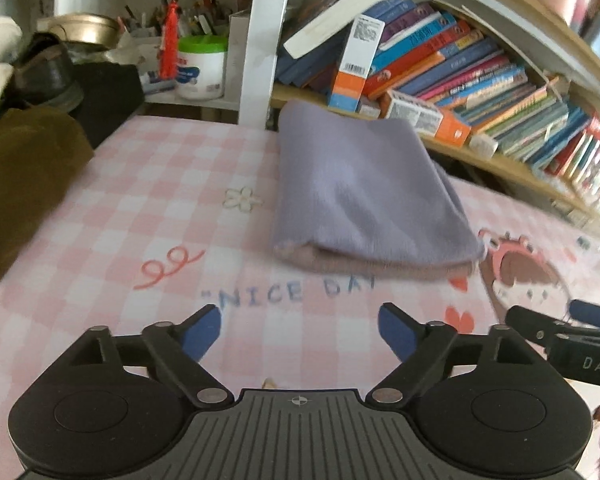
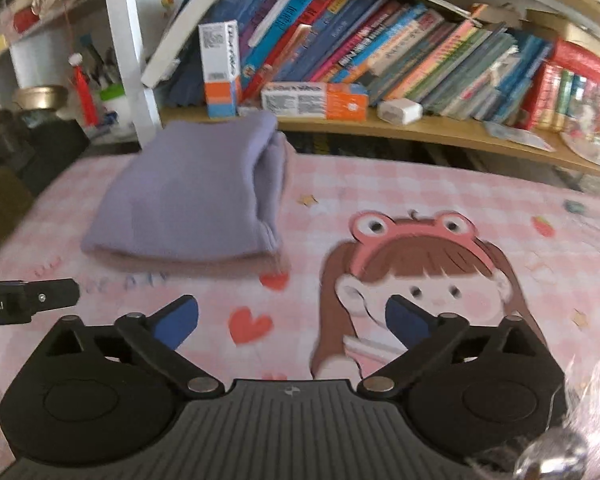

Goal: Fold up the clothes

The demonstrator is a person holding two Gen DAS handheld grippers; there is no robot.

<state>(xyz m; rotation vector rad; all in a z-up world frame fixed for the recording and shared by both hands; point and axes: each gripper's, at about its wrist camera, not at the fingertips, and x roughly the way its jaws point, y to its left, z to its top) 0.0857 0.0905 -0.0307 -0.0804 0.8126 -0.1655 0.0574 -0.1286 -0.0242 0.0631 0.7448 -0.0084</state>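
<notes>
Pink checked sheet (image 1: 120, 208) with cartoon girl (image 2: 416, 276); leaning books (image 2: 380, 52) on shelf; white tub (image 1: 202, 68).

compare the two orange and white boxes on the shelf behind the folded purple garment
The upright box stands on end with its orange band low; the lying box rests flat on its long side with orange at the right. The upright one is nearer the white post. Both sit on the wooden shelf before the books.

folded lilac garment (image 2: 188, 196), right hand-held gripper (image 2: 292, 320) agape, empty
</notes>
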